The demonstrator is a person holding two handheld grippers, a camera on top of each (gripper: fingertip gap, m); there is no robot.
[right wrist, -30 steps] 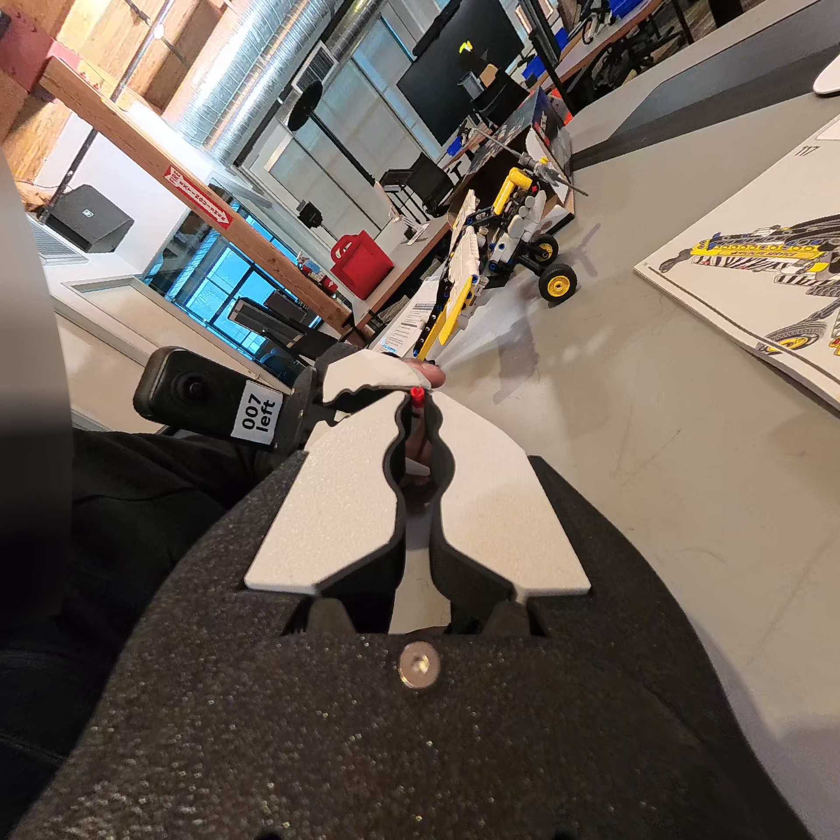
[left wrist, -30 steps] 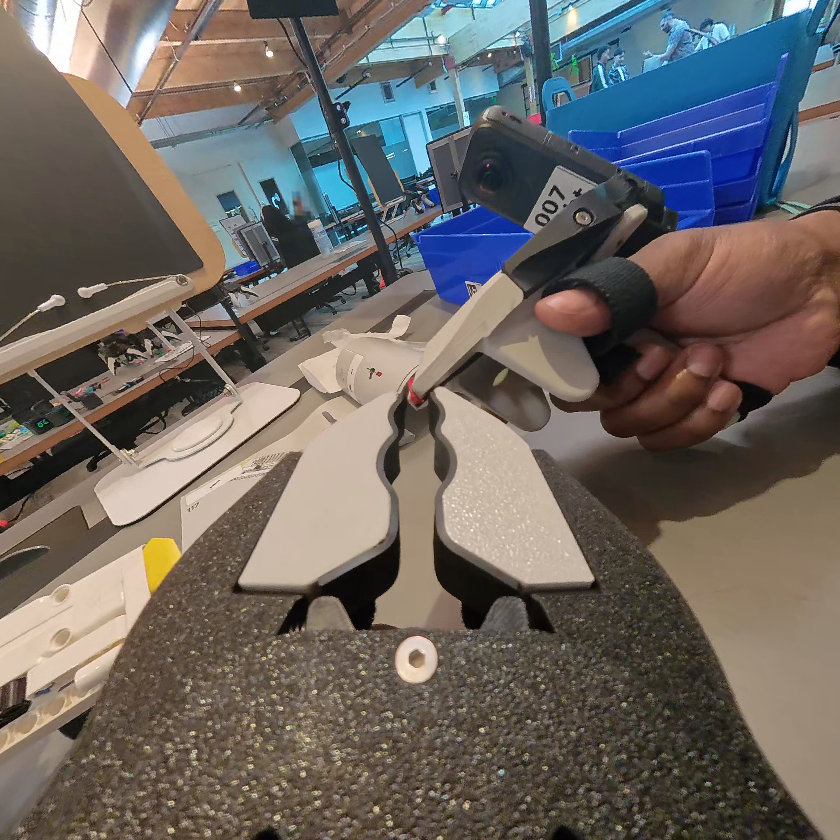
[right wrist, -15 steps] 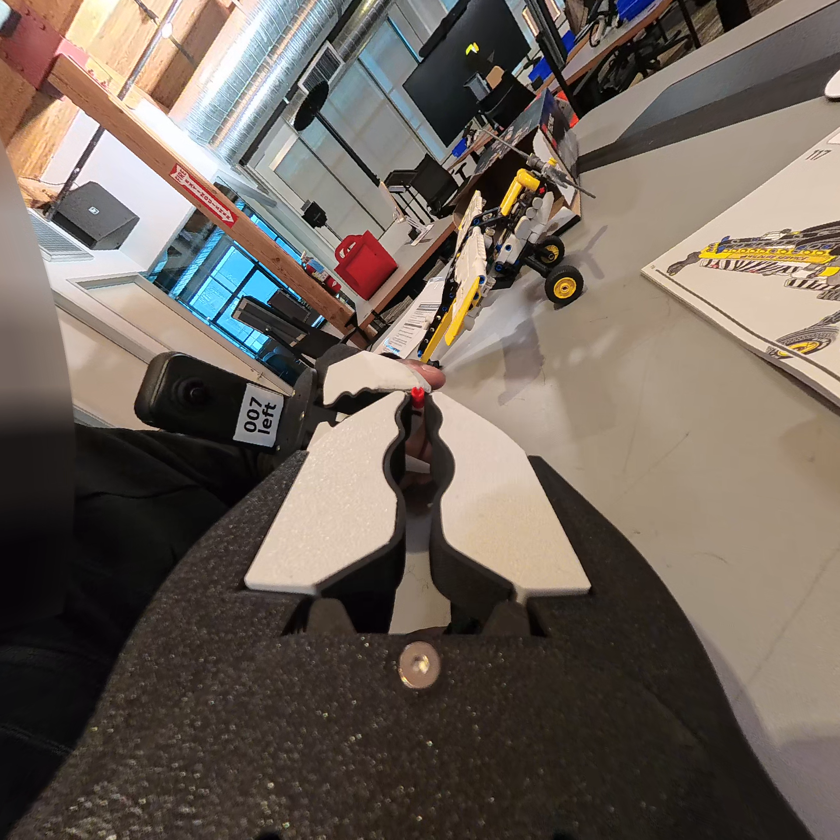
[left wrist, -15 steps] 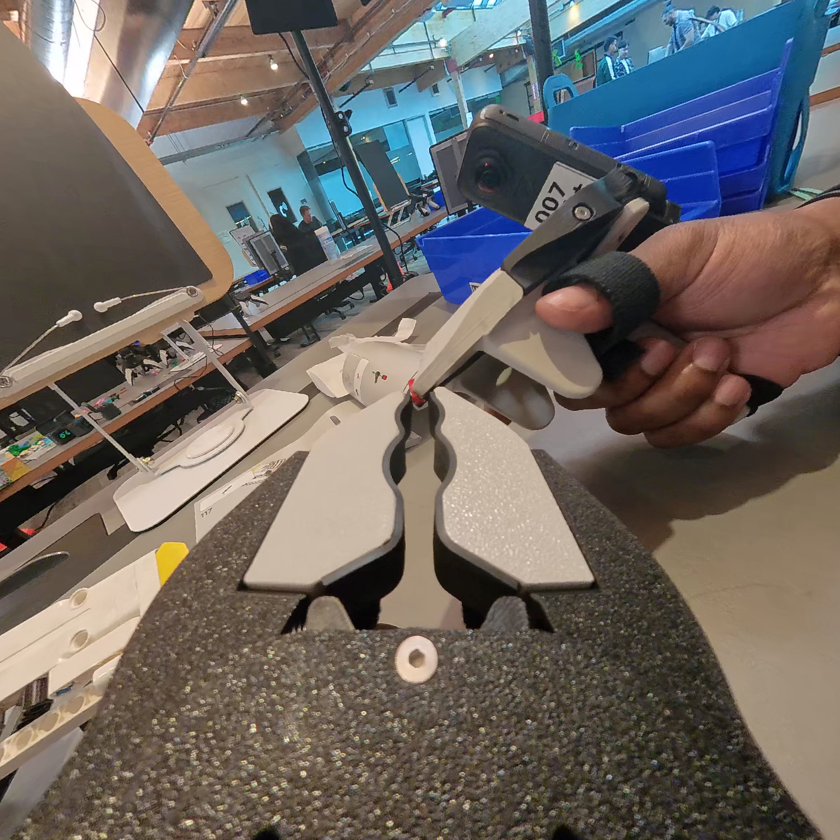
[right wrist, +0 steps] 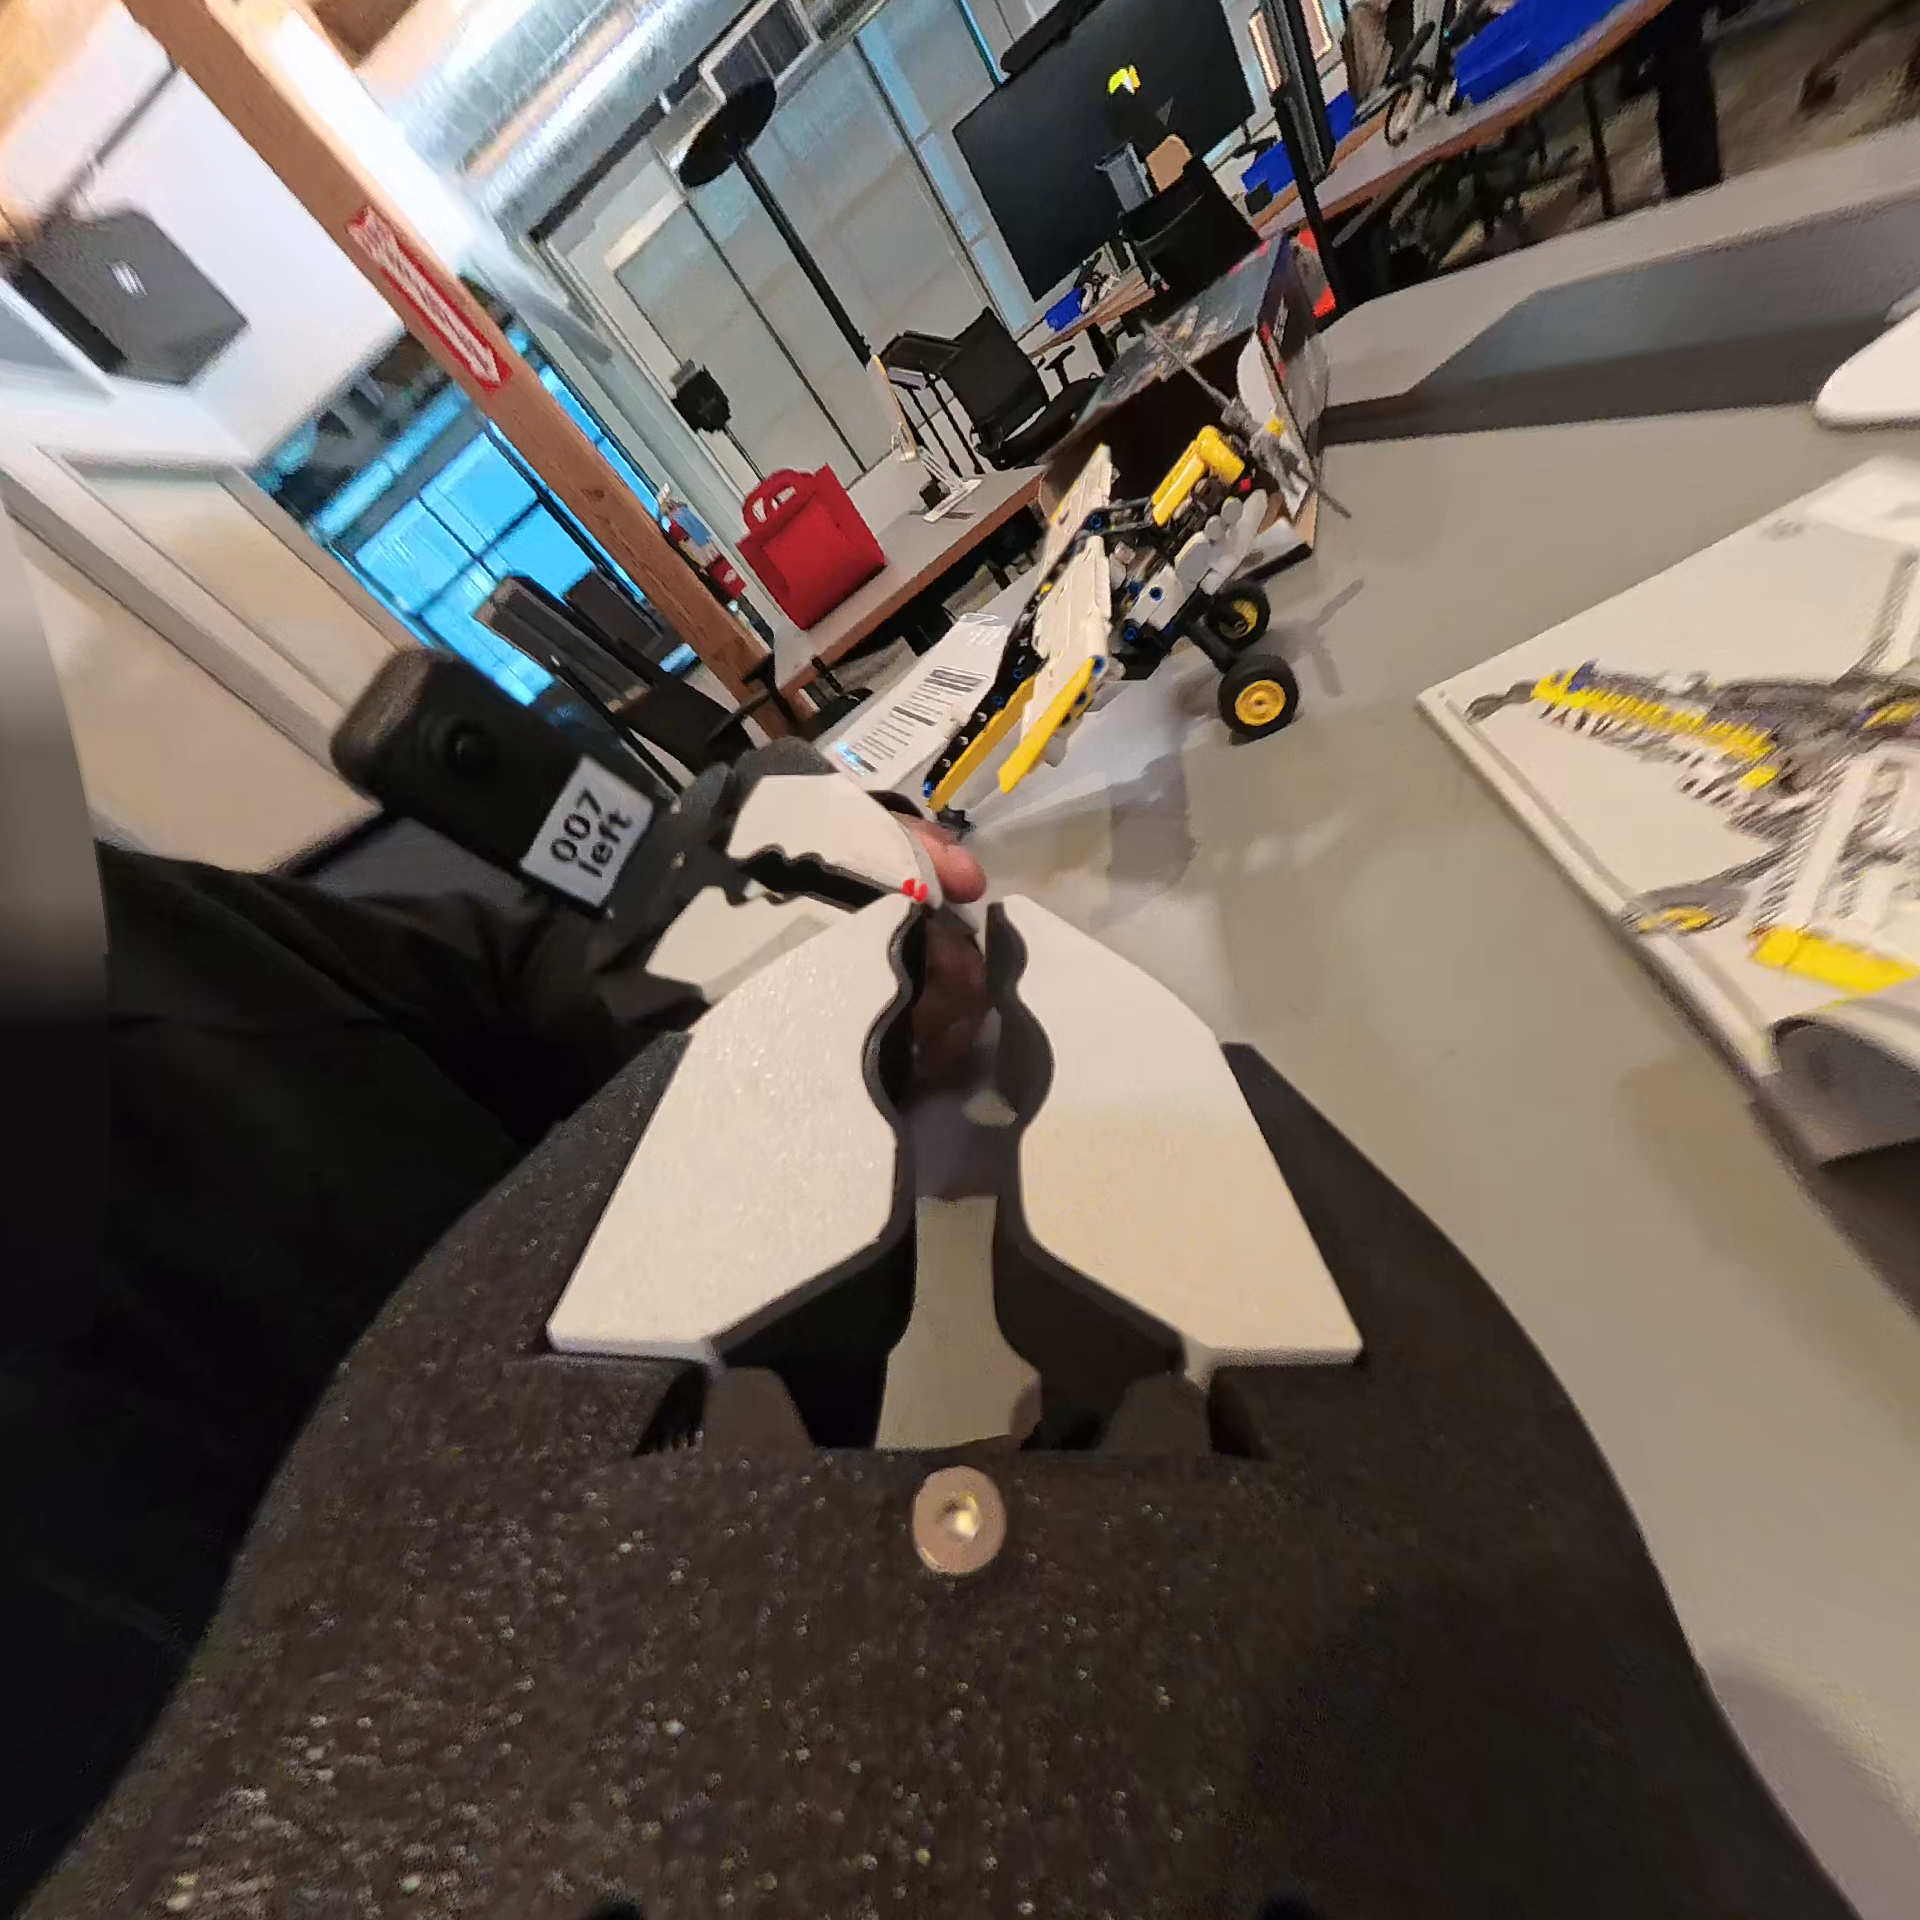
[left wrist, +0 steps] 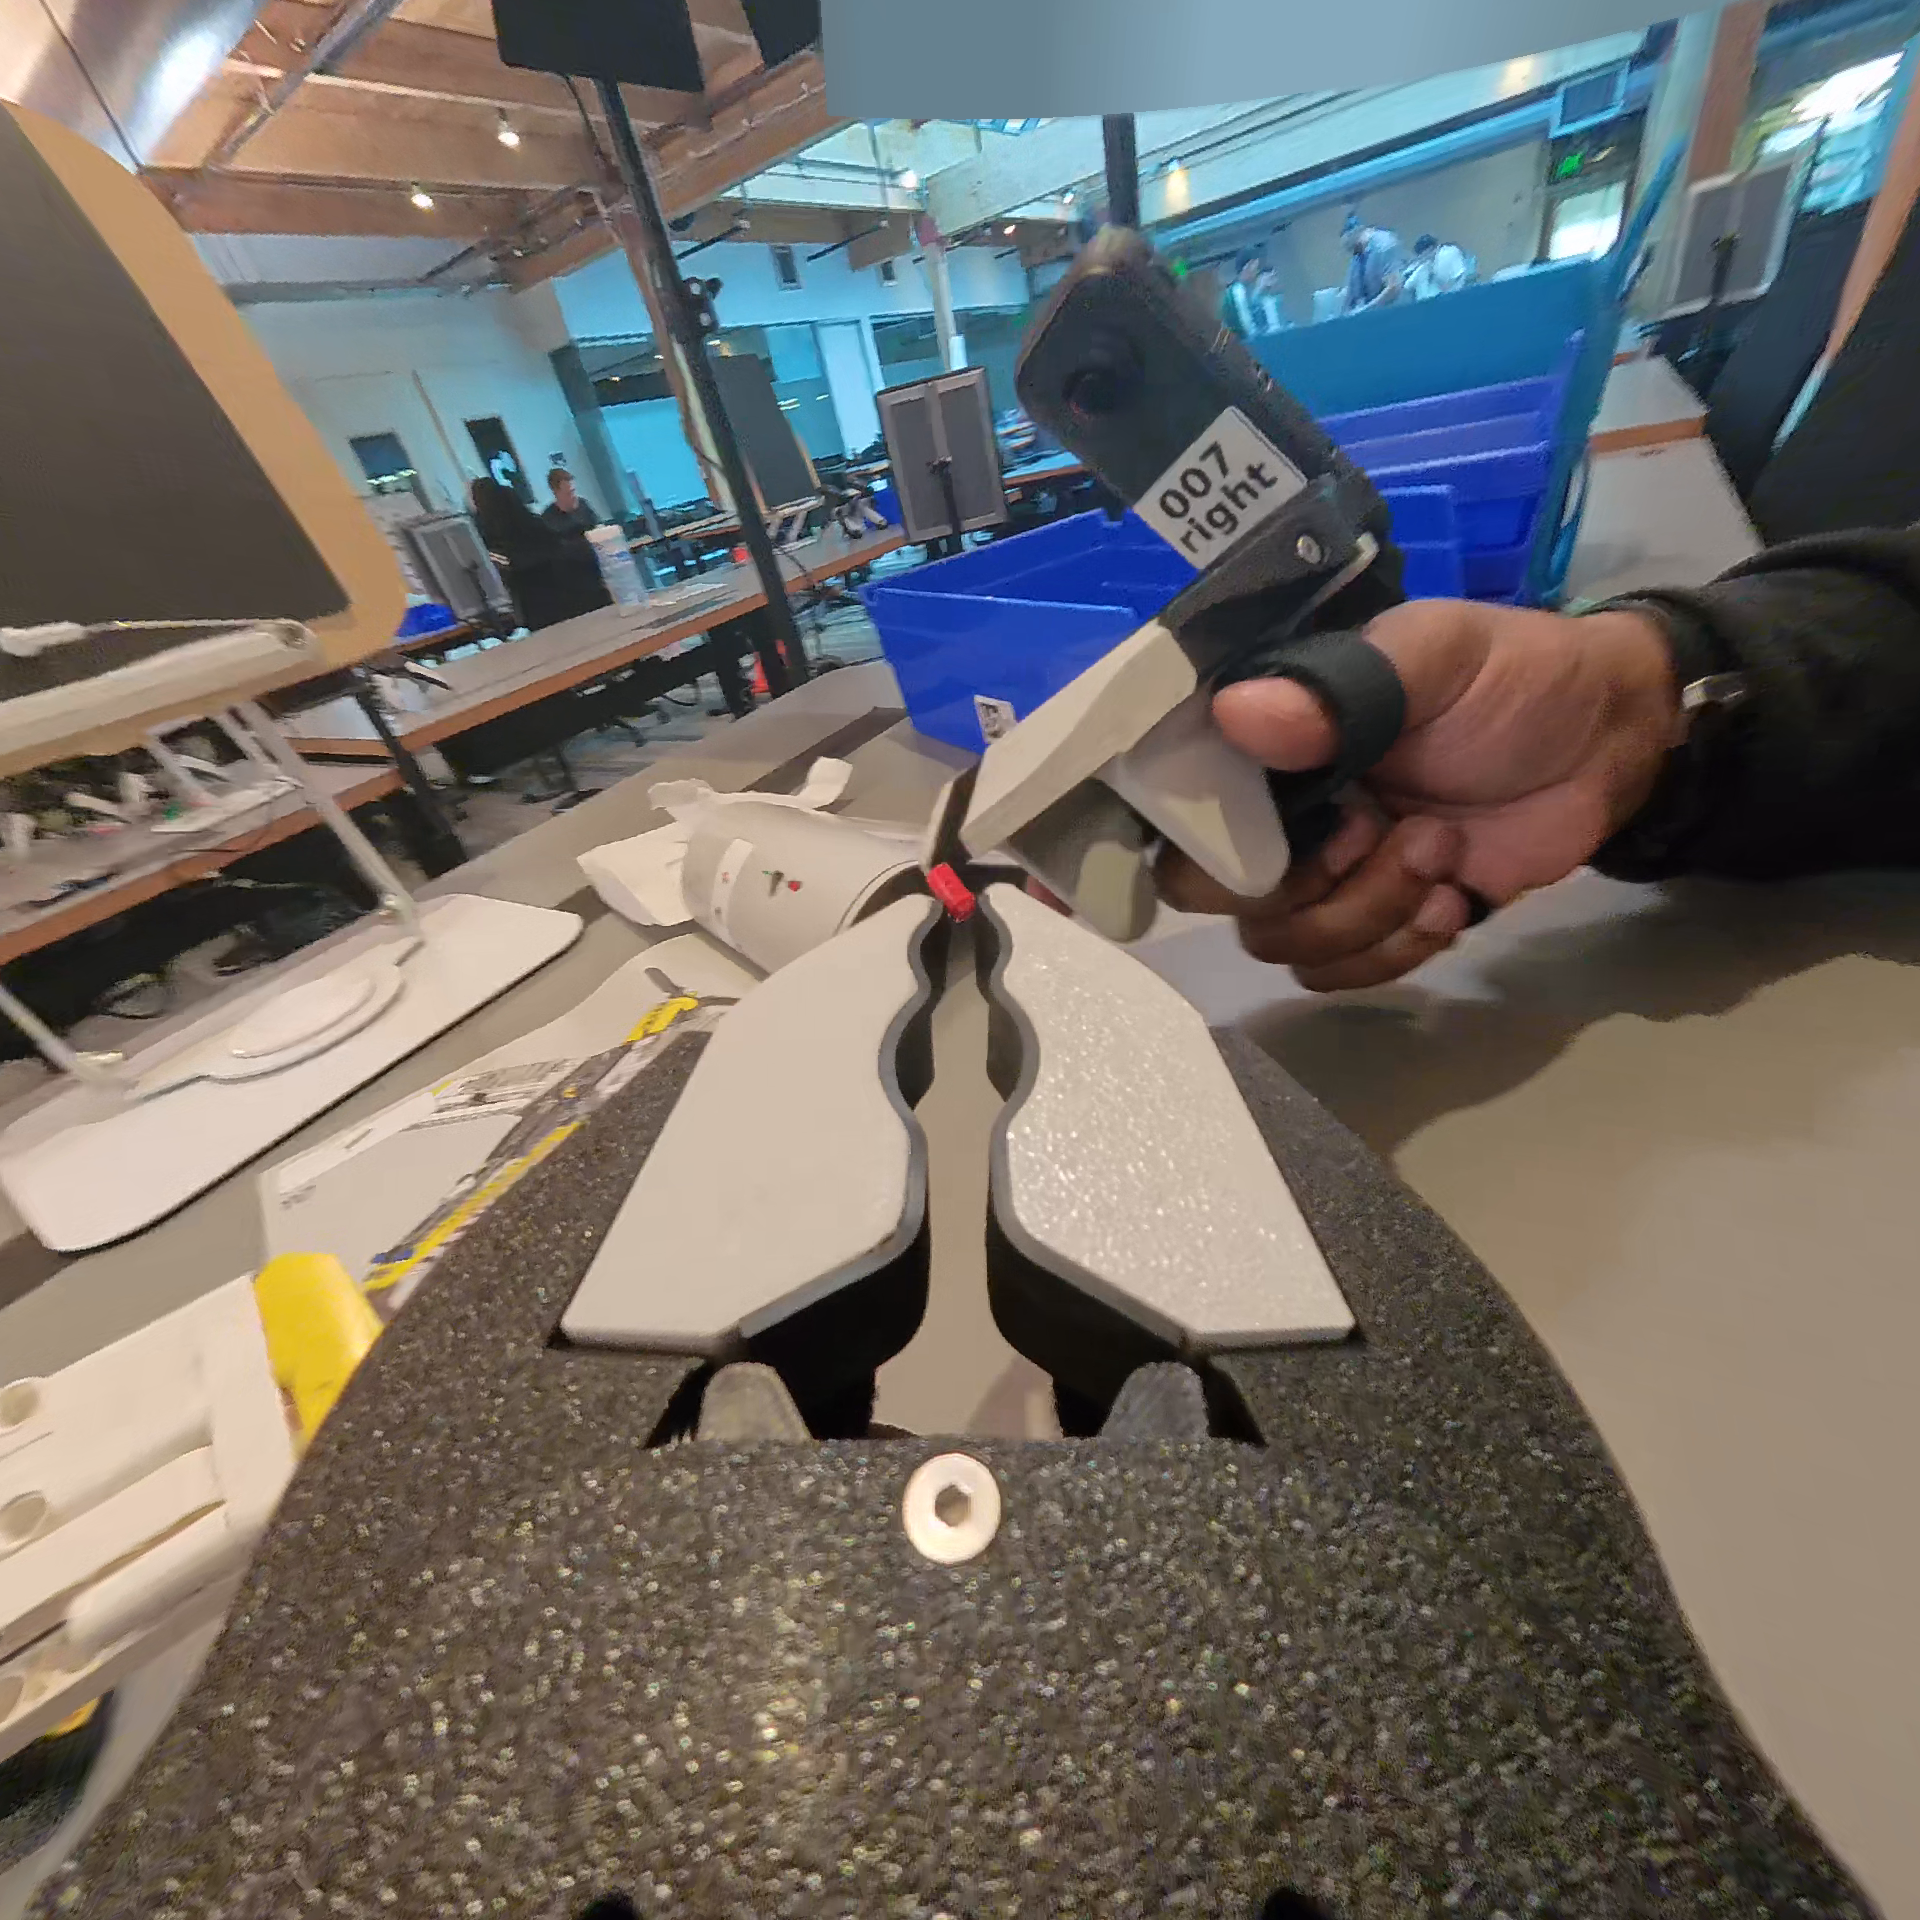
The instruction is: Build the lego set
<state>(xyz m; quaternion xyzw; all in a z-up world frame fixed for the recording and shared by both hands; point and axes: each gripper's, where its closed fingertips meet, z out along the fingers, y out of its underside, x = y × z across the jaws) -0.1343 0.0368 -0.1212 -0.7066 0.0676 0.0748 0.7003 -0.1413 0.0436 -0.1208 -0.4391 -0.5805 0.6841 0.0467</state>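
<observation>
Your left gripper (left wrist: 954, 906) has its fingers drawn nearly together at the tips, clamped on a small red piece (left wrist: 948, 891) that sticks up from between them. Your right gripper (left wrist: 951, 831), held in your right hand (left wrist: 1455, 769), comes in from the far right with its fingertips just above that red piece; the fingers stand slightly apart, and whether either one touches the piece is hard to judge from this angle. In the right wrist view the same meeting shows from the other side: the right gripper's own fingers (right wrist: 790, 1039) have a narrow gap between the tips, with nothing pressed between them, and the left gripper reaches in from the left with the red piece (right wrist: 914, 889) at its tip, just beyond that gap. Both grippers hover above the grey counter (left wrist: 1558, 1195). Just beyond the left gripper's tips lies a white cylinder on its side on crumpled white paper (left wrist: 790, 883), and an open instruction booklet (left wrist: 457, 1132) lies to the near left of it. A blue bin (left wrist: 1039, 623) stands farther back. Across the counter in the right wrist view stands a yellow-and-white brick-built vehicle with black wheels (right wrist: 1143, 613), well apart from the grippers, with the booklet (right wrist: 1714, 790) off to the right.
</observation>
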